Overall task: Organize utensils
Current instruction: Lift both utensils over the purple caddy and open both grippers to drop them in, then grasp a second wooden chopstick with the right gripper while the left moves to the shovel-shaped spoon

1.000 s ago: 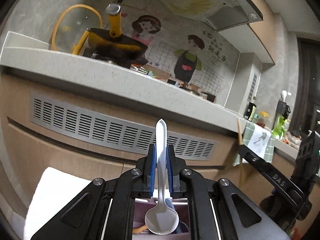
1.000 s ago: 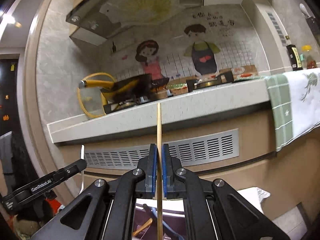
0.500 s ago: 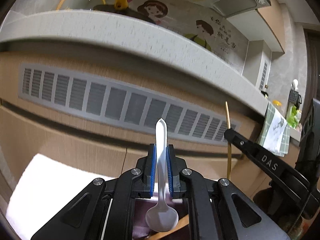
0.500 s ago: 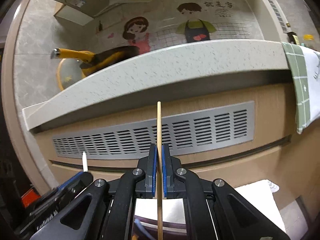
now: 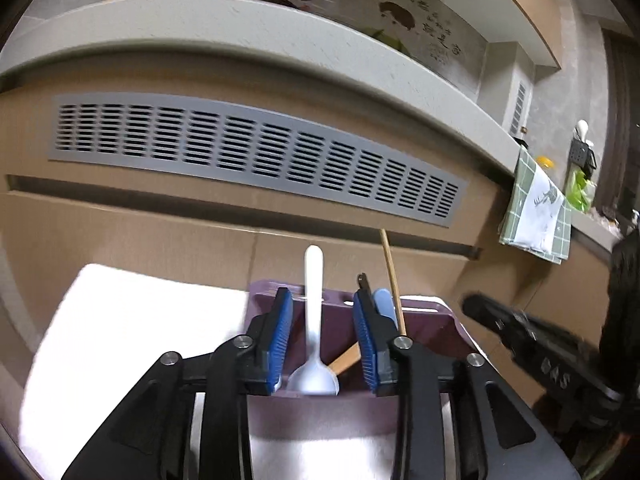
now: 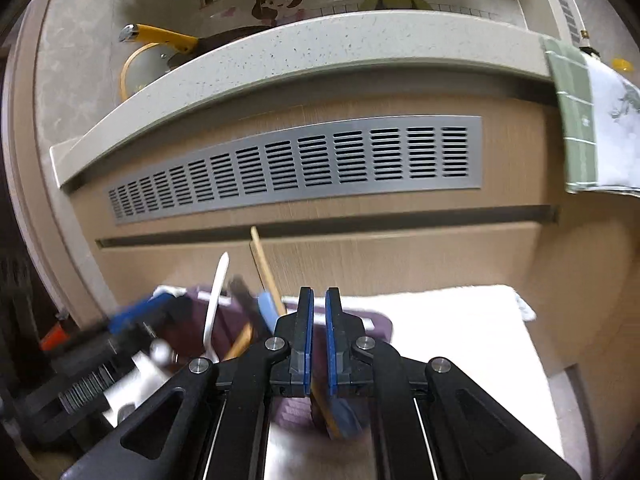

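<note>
The left gripper [image 5: 322, 336], jaws just spread, stands clear of the white spoon [image 5: 313, 320] between them, lower centre, in the purple holder [image 5: 432, 320]. The right gripper [image 6: 316, 332] looks barely parted, apparently released from the blurred chopstick [image 6: 266, 270].

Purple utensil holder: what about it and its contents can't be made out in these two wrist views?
- Purple plastic utensil holder: left wrist view, its floor and compartments are hidden by the left gripper.
- White plastic spoon: right wrist view, motion-blurred, bowl hidden.
- Thin wooden chopstick: right wrist view, lower end passes behind the right gripper; contact with the pads unclear.
- Blue utensil: mostly covered; type unknown.
</note>
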`<state>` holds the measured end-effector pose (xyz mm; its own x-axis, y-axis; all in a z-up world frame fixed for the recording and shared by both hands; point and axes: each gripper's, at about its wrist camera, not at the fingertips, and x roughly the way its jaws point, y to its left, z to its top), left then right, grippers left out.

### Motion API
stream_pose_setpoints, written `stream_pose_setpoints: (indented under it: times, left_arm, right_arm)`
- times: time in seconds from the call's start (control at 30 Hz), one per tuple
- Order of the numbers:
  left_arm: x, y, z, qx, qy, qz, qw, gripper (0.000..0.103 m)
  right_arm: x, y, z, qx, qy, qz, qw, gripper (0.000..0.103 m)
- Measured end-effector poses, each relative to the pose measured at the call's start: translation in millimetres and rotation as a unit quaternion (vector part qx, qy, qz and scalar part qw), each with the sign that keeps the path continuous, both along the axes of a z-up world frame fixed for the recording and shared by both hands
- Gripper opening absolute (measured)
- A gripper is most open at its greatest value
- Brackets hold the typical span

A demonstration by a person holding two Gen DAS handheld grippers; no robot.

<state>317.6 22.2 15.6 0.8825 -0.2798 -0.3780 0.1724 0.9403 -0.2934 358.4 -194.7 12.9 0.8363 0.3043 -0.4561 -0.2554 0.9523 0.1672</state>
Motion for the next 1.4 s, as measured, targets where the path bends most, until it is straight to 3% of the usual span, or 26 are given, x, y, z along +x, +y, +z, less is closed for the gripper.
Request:
stream_pose_setpoints:
  times: [0.27,0.47,0.6,0.77,1.0,1.13,1.2,1.4]
  left_arm:
    - [-79.6,43.8,-1.3,0.004,0.047,0.040,0.9981,0.044]
    - [-150.0,72.0,-21.8,0.010,0.092,0.058,0.9941,0.045]
    - [-184.3,88.0,-37.6,0.012,0.114,0.072,0.9907,0.045]
    - [-202.4,101.6,-62.1,-0.001,0.146,0.083,0.9857,0.045]
    - [-193.7,105.6,-72.0,-0.012,0.166,0.085,0.9824,0.045]
    - [-186.1,101.7,-73.4,-0.015,0.174,0.083,0.9811,0.045]
    - [-181.4,99.3,-74.6,-0.019,0.182,0.078,0.9800,0.045]
    - [-165.0,96.8,-83.0,-0.051,0.217,0.074,0.9721,0.045]
  right_arm:
    - [-76.6,6.8,-1.1,-0.031,0.027,0.048,0.998,0.009]
    - [-140.5,33.0,-43.0,-0.044,0.124,0.130,0.983,0.009]
    - [-167.2,49.1,-78.0,-0.015,0.211,0.152,0.966,0.009]
    - [-173.3,73.5,-99.8,-0.008,0.254,0.147,0.956,0.011]
    - [-172.4,103.7,-97.1,-0.040,0.247,0.130,0.960,0.016]
    - [-186.0,122.2,-97.4,-0.116,0.198,0.145,0.962,0.015]
    - [-188.6,126.3,-97.0,-0.154,0.178,0.158,0.959,0.009]
    - [-168.0,61.8,-96.2,-0.175,0.176,0.078,0.966,0.005]
